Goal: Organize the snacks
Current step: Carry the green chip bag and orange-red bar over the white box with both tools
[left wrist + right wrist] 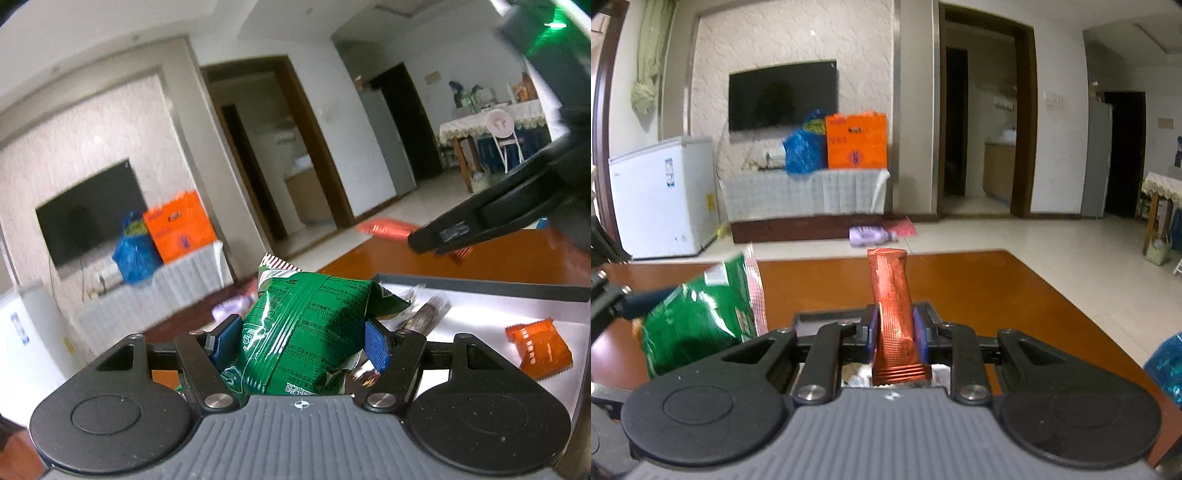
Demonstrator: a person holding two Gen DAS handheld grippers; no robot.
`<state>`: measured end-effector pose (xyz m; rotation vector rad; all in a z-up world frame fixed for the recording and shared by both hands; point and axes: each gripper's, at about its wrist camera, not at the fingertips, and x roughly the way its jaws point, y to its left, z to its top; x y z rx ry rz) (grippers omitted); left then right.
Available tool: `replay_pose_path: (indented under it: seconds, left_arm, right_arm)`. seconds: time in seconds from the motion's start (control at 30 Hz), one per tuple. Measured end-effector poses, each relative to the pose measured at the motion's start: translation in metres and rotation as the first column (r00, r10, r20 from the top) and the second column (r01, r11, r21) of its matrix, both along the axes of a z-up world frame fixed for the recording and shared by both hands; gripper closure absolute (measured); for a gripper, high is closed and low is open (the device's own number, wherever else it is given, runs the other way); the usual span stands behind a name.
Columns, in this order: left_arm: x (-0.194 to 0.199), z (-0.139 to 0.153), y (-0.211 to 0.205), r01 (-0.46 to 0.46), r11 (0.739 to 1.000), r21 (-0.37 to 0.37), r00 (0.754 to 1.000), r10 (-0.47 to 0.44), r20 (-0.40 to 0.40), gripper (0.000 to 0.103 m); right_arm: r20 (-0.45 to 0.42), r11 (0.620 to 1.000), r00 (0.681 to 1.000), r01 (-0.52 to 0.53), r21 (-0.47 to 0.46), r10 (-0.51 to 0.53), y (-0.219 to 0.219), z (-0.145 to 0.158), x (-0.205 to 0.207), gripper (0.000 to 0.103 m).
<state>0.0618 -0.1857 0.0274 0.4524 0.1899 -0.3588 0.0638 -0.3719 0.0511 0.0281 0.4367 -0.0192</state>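
Between the left gripper's [301,341] part-spread blue pads sits a puffy green snack bag [306,332], while the right gripper [897,334], nearly closed, pinches a slim orange packet [892,306] upright, both raised just above the grey tray [480,306], presumably for sorting.

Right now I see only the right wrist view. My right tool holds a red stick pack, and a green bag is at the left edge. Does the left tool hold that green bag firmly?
Observer: Yes. The left tool has both blue pads pressed on the green bag, one on each side.
Operator: Thank you. My own tool hides most of the box. Is something inside it?
Observer: An orange packet lies on the pale floor of the box, at the right side in the left wrist view.
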Motion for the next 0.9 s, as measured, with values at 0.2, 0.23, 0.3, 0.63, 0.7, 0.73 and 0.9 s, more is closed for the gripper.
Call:
replay_pose_path:
  seconds: [0.2, 0.23, 0.3, 0.63, 0.7, 0.73, 0.9]
  left_arm:
    - [-0.005, -0.021, -0.033, 0.042, 0.997, 0.062, 0.997, -0.046, 0.059, 0.035]
    - [-0.003, -0.024, -0.038, 0.05, 0.996, 0.07, 0.996, -0.054, 0.067, 0.035]
    - [0.0, -0.026, -0.044, 0.066, 0.996, 0.062, 0.995, -0.071, 0.072, 0.035]
    - [0.043, -0.03, -0.039, 0.13, 0.991, 0.044, 0.991, -0.131, 0.023, 0.035]
    - [0.048, -0.034, -0.037, 0.132, 0.99, 0.043, 0.991, -0.133, 0.011, 0.035]
    - [0.05, -0.037, -0.038, 0.128, 0.99, 0.052, 0.992, -0.129, 0.014, 0.035]
    - [0.057, -0.045, -0.046, 0.132, 0.988, 0.079, 0.991, -0.134, 0.026, 0.034]
  right_arm:
    - [-0.052, 0.999, 0.998, 0.04, 0.011, -0.039, -0.032, -0.019, 0.015, 0.081]
    - [-0.057, 0.999, 0.997, 0.046, 0.017, -0.045, -0.036, -0.022, 0.017, 0.081]
    - [-0.075, 0.998, 0.996, 0.055, 0.035, -0.053, -0.044, -0.03, 0.021, 0.081]
    - [-0.106, 0.991, 0.991, 0.089, 0.102, -0.078, -0.061, -0.054, 0.046, 0.081]
    - [-0.11, 0.991, 0.992, 0.08, 0.107, -0.068, -0.061, -0.056, 0.053, 0.081]
    - [-0.109, 0.992, 0.992, 0.073, 0.105, -0.062, -0.06, -0.057, 0.055, 0.081]
    - [-0.134, 0.996, 0.99, 0.047, 0.082, -0.036, -0.047, -0.061, 0.07, 0.081]
